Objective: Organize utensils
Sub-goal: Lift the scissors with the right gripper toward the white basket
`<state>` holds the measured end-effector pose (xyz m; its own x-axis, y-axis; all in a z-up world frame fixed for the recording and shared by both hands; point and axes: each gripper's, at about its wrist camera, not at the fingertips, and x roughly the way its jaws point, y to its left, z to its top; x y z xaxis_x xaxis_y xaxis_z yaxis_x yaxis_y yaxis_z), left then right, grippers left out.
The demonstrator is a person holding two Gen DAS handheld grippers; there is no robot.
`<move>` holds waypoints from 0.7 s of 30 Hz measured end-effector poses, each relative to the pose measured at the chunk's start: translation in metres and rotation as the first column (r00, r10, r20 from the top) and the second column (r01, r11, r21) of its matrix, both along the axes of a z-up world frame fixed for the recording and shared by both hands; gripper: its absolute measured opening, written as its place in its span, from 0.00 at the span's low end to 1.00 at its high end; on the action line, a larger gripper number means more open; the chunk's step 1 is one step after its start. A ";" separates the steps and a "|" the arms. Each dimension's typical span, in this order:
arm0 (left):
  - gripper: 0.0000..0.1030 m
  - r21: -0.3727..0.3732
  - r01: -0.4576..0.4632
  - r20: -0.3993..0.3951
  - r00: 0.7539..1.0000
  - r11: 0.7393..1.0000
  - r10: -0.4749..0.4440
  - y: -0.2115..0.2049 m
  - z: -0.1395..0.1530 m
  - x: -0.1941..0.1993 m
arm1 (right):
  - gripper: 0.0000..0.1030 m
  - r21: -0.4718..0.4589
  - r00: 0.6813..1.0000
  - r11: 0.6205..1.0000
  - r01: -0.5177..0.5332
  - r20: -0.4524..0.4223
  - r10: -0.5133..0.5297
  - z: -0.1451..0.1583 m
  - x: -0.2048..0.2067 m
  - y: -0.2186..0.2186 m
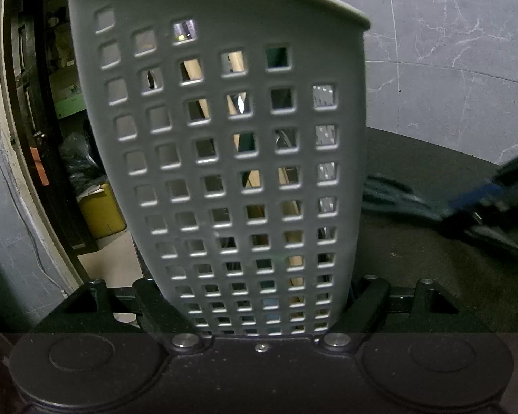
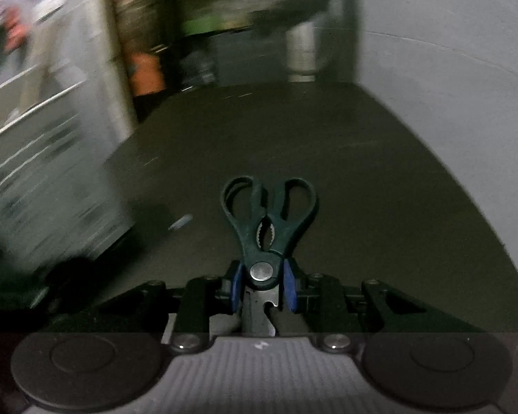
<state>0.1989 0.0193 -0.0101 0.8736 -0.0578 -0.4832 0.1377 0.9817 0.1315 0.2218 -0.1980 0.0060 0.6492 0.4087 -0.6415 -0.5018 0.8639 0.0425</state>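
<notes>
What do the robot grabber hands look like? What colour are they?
Both are mostly black. The left gripper has black angular fingers with small silver screws, and a dark body with two round discs in front of the camera. The right gripper looks the same, but its fingers carry bright blue pads, and the middle of its body is ribbed grey. No cables or sleeves show.

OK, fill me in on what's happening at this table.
Utensils are being sorted. The left gripper is clamped on a tall grey perforated plastic utensil holder, which already has several items inside. The right gripper grips a pair of dark green-handled kitchen scissors near the pivot, handles pointing away, over the dark tabletop. The scissors are not yet in the holder.
</notes>
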 end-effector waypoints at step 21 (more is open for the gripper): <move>0.78 0.007 -0.002 0.002 1.000 1.000 0.002 -0.003 -0.001 0.000 | 0.75 0.028 0.998 0.998 -0.052 0.045 0.050 0.011 -0.010 0.005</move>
<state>0.1990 0.0167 -0.0106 0.8747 -0.0529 -0.4817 0.1357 0.9810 0.1387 0.2122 -0.1927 0.0167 0.6546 0.4600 -0.5999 -0.5470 0.8360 0.0441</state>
